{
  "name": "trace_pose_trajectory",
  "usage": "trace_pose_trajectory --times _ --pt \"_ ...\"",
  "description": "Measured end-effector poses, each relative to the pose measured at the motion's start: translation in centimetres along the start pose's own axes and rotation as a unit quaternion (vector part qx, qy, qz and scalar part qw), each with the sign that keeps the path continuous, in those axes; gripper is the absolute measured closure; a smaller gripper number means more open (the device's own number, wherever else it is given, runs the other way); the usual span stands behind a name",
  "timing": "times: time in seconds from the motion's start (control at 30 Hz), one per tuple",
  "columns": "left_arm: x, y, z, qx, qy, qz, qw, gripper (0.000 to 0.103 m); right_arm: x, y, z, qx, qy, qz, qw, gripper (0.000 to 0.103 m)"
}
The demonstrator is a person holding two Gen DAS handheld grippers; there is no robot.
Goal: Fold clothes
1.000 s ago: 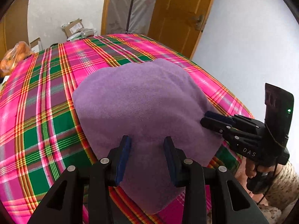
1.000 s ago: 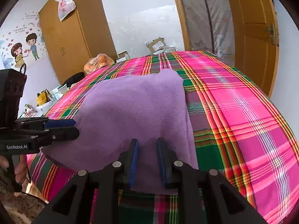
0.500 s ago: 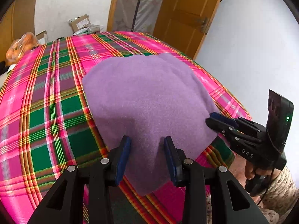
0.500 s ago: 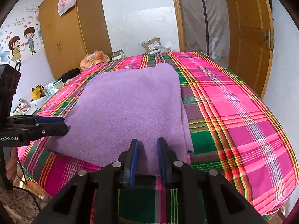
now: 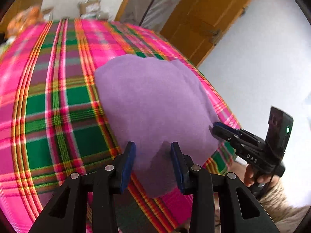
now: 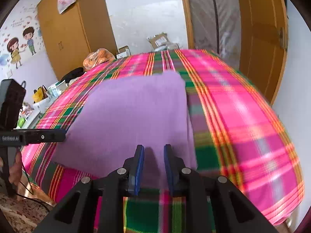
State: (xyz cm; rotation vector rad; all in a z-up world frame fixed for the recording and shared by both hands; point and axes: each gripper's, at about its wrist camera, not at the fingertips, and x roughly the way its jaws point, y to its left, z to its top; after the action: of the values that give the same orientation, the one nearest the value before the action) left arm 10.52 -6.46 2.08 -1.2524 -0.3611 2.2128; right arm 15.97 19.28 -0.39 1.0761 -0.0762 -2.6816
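Note:
A folded purple cloth (image 5: 155, 101) lies flat on a pink and green plaid bedspread (image 5: 58, 116), near its front corner. My left gripper (image 5: 152, 147) stands open over the cloth's near edge, nothing between its fingers. The right gripper (image 5: 214, 127) shows in the left wrist view with its tips at the cloth's right edge. In the right wrist view the cloth (image 6: 132, 112) spreads ahead on the bedspread (image 6: 243, 116). My right gripper (image 6: 153, 151) is narrowly open above the cloth's near edge and grips nothing. The left gripper (image 6: 62, 135) points in from the left at the cloth's side.
A wooden door (image 5: 204, 19) and a white wall stand to the right of the bed. A wardrobe (image 6: 68, 29), an orange bag (image 6: 99, 57), cardboard boxes (image 6: 159, 40) and small clutter (image 6: 42, 97) lie beyond and left. A hand (image 5: 252, 176) holds the right gripper.
Both grippers have drawn back toward the bed's near edge, so the cloth sits farther ahead. Both views are blurred by motion. The cloth lies unchanged, and neither gripper's opening changed.

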Motion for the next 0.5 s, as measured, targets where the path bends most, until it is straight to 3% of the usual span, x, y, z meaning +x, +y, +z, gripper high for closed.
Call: trace_pose_trajectory --times 0.13,0.2,0.23,0.27,0.37,0.5 --pt "0.5 2.0 1.2 -0.049 0.022 -0.012 0.9985 0.060 0.2 -1.8 2.0 0.021 -0.005 0.001 1.000 0.070" --pt "1.1 2.8 1.8 -0.065 0.035 -0.010 0.9972 0.060 0.9 -3.2 2.7 0.048 0.006 0.008 0.999 0.052" --pt "1.5 3.0 2.1 -0.072 0.043 -0.016 0.9963 0.058 1.7 -4.1 2.9 0.067 0.016 0.017 0.997 0.049" --pt "1.8 3.3 2.4 -0.079 0.052 -0.022 0.9953 0.051 2.5 -5.0 3.1 0.088 0.027 0.026 0.995 0.049" --pt "2.7 3.8 3.0 -0.095 0.072 -0.043 0.9919 0.051 4.3 -7.0 3.2 0.129 0.048 0.045 0.989 0.049" --pt "3.8 4.5 3.8 -0.122 0.090 -0.069 0.9861 0.050 5.6 -8.0 3.3 0.140 0.060 0.078 0.985 0.049"
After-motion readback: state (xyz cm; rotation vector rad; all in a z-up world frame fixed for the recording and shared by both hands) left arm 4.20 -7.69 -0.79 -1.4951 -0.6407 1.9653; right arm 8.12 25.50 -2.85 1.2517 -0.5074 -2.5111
